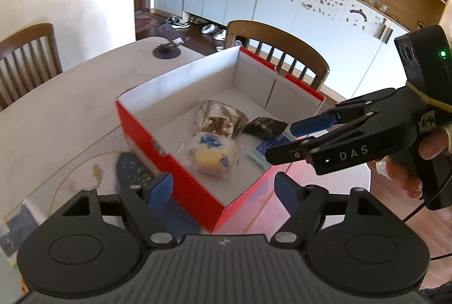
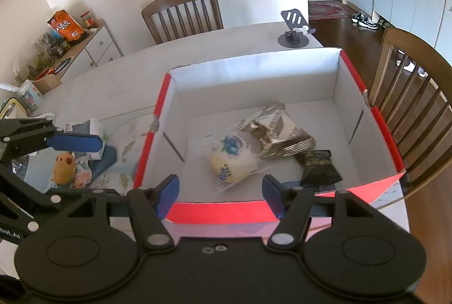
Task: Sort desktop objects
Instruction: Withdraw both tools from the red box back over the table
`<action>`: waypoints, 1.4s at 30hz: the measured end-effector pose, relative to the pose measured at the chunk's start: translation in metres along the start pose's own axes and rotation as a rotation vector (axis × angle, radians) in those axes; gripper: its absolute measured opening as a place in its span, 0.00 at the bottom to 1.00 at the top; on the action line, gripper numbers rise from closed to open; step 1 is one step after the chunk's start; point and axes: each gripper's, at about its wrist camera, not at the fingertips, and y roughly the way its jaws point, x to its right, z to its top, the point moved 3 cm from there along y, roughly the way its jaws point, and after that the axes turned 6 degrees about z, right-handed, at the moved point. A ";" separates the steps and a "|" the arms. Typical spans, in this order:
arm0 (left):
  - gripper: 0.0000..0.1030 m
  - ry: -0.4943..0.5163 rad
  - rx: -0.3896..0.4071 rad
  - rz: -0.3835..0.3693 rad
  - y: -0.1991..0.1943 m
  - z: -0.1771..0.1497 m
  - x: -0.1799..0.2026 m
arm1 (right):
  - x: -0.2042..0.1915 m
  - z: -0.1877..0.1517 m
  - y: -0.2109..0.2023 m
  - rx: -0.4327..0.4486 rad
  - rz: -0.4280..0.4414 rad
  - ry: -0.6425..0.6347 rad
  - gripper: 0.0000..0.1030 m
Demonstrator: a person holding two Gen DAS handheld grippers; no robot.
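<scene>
A red box [image 1: 141,134] with a white inside stands on the table. It holds a clear bag with a yellow bun [image 1: 210,154], a crumpled foil packet [image 1: 220,117], a black packet [image 1: 265,126] and a blue packet [image 1: 268,144]. My left gripper [image 1: 223,191] hangs open over the box's near corner, nothing between its pads. My right gripper [image 1: 282,141] reaches over the box's right wall, open and empty. In the right wrist view the right gripper [image 2: 220,188] stands open above the box's [image 2: 217,212] front wall, bun bag [image 2: 231,160] beyond. One left gripper finger [image 2: 75,142] shows at left.
Loose packets lie left of the box: an orange-yellow one [image 2: 63,165], a blue pouch [image 2: 106,158], a white one [image 2: 84,127]. A phone stand [image 2: 293,35] sits at the table's far end. Wooden chairs [image 2: 183,13] [image 2: 409,95] ring the table. A low cabinet [image 2: 93,47] stands at left.
</scene>
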 end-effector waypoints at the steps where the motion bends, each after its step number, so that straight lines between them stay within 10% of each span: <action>1: 0.80 -0.004 0.003 0.003 -0.002 -0.004 -0.002 | 0.000 -0.001 0.000 0.001 0.000 0.000 0.64; 18: 1.00 -0.057 0.024 0.007 -0.037 -0.054 -0.035 | -0.063 -0.020 0.004 0.028 0.004 -0.019 0.80; 42: 1.00 -0.150 0.076 0.100 -0.101 -0.137 -0.104 | -0.156 -0.039 0.034 0.001 0.013 -0.067 0.81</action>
